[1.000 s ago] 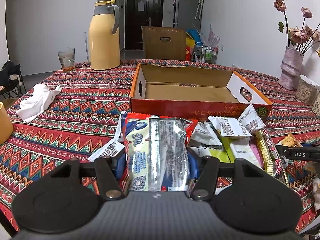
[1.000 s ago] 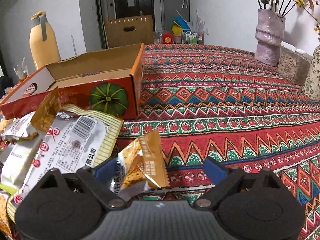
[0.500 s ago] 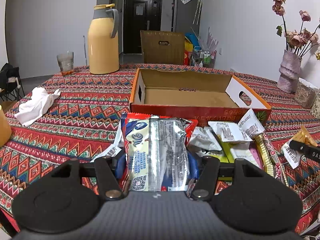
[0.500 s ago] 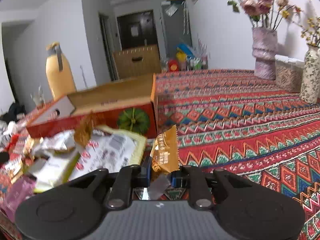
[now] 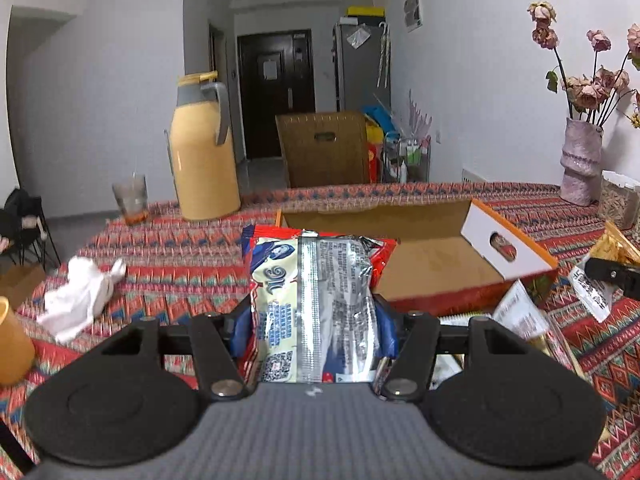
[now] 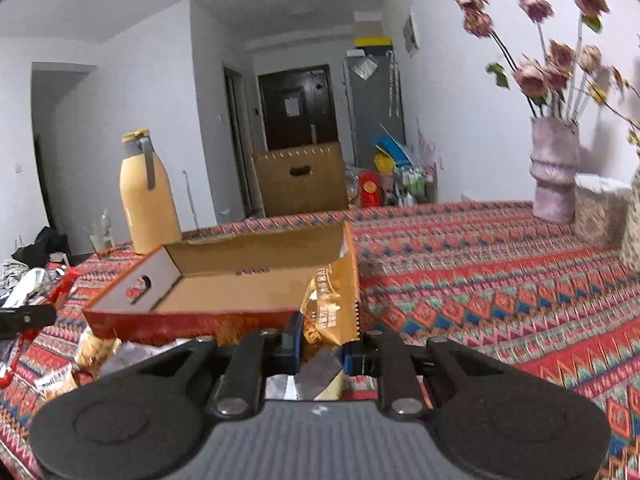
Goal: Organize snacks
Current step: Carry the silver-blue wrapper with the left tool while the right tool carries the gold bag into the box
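Observation:
My left gripper (image 5: 314, 326) is shut on a wide red, blue and silver snack packet (image 5: 316, 300), lifted off the table in front of the open cardboard box (image 5: 436, 268). My right gripper (image 6: 320, 354) is shut on a small orange snack packet (image 6: 332, 304), held upright just before the box's (image 6: 240, 292) near wall. In the left wrist view the right gripper with its orange packet (image 5: 616, 246) shows at the right edge. Loose snack packets (image 6: 92, 356) lie on the patterned tablecloth below the box's front. The box is empty inside.
A yellow thermos jug (image 5: 202, 152) and a glass (image 5: 130, 198) stand at the table's far left. A crumpled white cloth (image 5: 80, 296) lies left, an orange cup (image 5: 12, 344) at the left edge. A pink vase with flowers (image 6: 554, 172) and a jar (image 6: 598, 208) stand far right.
My right gripper shut on the orange packet and lifted it toward the box. My left gripper rose with the wide packet, which now hangs above the pile.

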Available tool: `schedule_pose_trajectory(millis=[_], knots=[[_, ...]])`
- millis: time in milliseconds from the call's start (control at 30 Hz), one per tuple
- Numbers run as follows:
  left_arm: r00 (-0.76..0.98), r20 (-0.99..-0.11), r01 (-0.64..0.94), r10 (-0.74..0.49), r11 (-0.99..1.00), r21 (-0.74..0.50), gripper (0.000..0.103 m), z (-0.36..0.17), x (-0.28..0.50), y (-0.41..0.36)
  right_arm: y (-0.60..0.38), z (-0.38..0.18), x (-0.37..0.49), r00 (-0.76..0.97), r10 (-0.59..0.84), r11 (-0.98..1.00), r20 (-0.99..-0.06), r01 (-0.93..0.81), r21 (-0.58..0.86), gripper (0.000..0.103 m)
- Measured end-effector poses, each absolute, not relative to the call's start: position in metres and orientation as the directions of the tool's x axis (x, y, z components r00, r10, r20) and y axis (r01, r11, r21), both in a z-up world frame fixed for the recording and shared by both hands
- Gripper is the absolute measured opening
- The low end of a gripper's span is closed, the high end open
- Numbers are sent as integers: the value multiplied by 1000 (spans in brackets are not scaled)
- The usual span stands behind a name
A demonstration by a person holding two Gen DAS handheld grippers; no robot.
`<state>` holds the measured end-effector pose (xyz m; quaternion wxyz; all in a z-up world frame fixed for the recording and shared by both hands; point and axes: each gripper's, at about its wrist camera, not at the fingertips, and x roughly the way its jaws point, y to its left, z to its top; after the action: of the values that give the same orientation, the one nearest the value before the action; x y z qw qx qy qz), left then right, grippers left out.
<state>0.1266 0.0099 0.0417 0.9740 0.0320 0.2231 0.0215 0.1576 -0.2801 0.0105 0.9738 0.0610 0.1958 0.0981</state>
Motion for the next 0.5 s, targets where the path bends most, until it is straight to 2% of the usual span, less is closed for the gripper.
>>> schedule_pose_trajectory(millis=[500], knots=[[910, -407, -32, 80, 992, 123, 60, 60, 204, 6, -248, 35, 244, 891, 282, 959, -356, -256, 121, 18]])
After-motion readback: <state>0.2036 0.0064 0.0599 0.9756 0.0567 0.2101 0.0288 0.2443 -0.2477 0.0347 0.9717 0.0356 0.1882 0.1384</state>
